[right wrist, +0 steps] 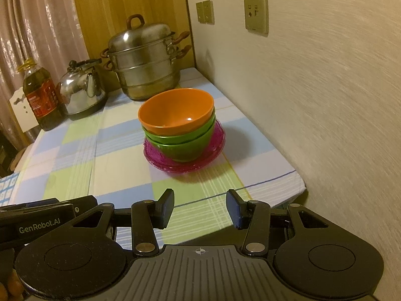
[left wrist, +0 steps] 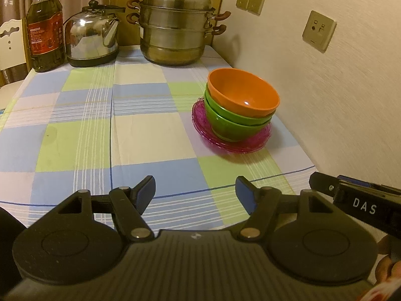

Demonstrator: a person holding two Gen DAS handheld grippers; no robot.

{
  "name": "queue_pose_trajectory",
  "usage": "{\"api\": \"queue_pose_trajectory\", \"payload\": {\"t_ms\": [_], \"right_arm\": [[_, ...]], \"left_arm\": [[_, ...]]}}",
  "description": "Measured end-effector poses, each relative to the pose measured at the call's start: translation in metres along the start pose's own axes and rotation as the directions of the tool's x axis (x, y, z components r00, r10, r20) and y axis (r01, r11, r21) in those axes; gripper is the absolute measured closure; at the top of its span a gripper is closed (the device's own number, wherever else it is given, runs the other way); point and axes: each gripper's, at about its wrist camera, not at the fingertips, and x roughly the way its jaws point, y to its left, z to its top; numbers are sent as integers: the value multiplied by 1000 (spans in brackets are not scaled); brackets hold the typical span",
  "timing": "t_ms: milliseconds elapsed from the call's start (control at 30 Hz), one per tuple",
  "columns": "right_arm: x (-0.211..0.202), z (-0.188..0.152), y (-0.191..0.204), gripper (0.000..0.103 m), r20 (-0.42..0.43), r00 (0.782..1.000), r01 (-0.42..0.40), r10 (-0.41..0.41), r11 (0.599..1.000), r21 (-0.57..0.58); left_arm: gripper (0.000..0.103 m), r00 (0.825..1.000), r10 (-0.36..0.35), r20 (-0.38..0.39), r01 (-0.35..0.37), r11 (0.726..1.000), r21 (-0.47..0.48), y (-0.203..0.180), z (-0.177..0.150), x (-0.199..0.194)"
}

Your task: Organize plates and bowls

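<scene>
Far edge of the checked-cloth counter [left wrist: 140,135], left to right: oil bottle [left wrist: 45,35], steel kettle [left wrist: 91,37], stacked steamer pot [left wrist: 175,27]. Right side, near the wall: orange bowl [left wrist: 244,92] nested in what look like two green bowls [left wrist: 230,125], all on a pink plate [left wrist: 225,145]. Near edge: left hand-held gripper [left wrist: 195,193] released, nothing between its jaws; right hand-held gripper [right wrist: 199,209] likewise released. Open cloth lies between both and the stack.

Orange bowl [right wrist: 176,111] gleaming atop 2 green bowls [right wrist: 183,145], translucent magenta plates [right wrist: 185,166] beneath, checked tablecloth [left wrist: 140,135] in pale blue, lime and cream with white stripes, silvery steamer pot [left wrist: 175,30] with brown handles, shiny kettle [left wrist: 91,37], red-labelled oil bottle [left wrist: 45,37].
</scene>
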Motion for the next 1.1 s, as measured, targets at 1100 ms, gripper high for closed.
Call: {"api": "queue_pose_trajectory", "payload": {"t_ms": [1100], "right_arm": [[6, -2, -3, 57, -9, 1000, -2, 2, 1000, -6]], "left_arm": [[35, 1000, -2, 0, 2, 1000, 5, 0, -1, 2]]}}
